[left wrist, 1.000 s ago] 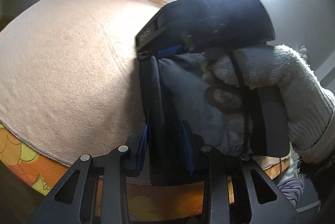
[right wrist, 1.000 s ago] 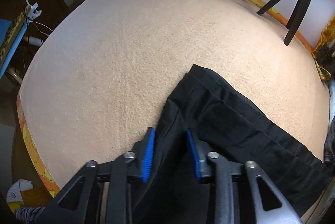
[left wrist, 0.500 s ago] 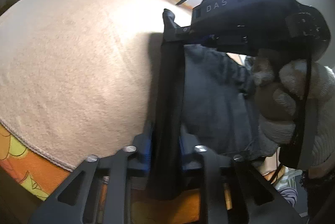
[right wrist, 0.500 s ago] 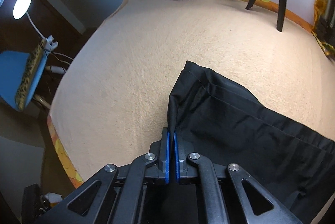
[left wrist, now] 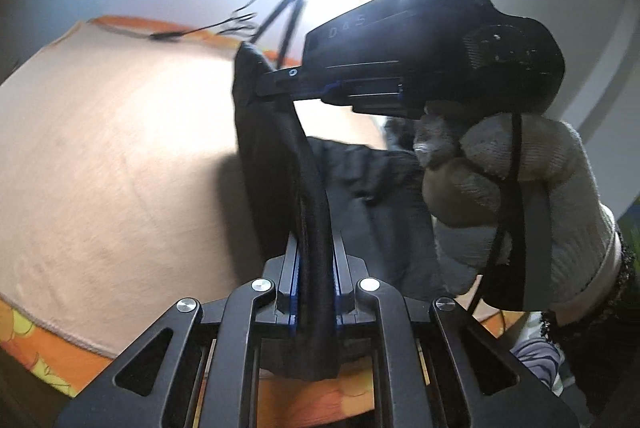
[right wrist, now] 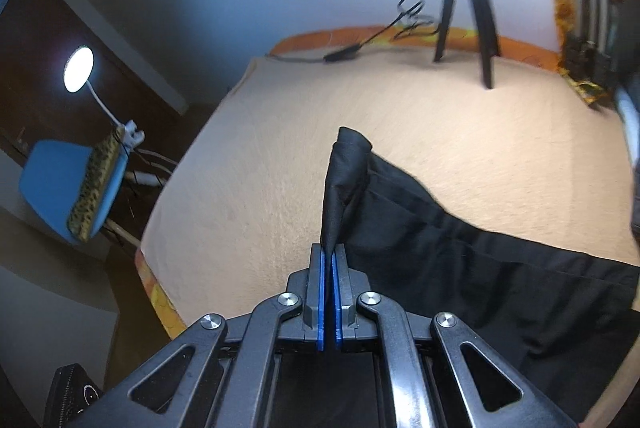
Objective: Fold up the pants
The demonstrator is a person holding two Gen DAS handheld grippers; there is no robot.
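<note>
Both tongs now bite the black pants (right wrist: pixel 460 260): left gripper (left wrist: pixel 314 280), jaws closing on a thick hem, and right gripper (right wrist: pixel 328 296), clamped on a corner, have lifted that edge off the beige blanket (right wrist: pixel 280 168), ready to fold over.

A black tripod (right wrist: pixel 466 0) is standing on the beige blanket (right wrist: pixel 460 124), beside a cable (right wrist: pixel 360 46). A lamp (right wrist: pixel 79 69) is glowing over a blue chair (right wrist: pixel 64 184).

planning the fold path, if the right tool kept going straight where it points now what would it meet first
Probably the beige blanket just past the lifted corner of the black pants clamped in the right tool; the tripod stands farther back, off to the right. Depth is uncertain.
</note>
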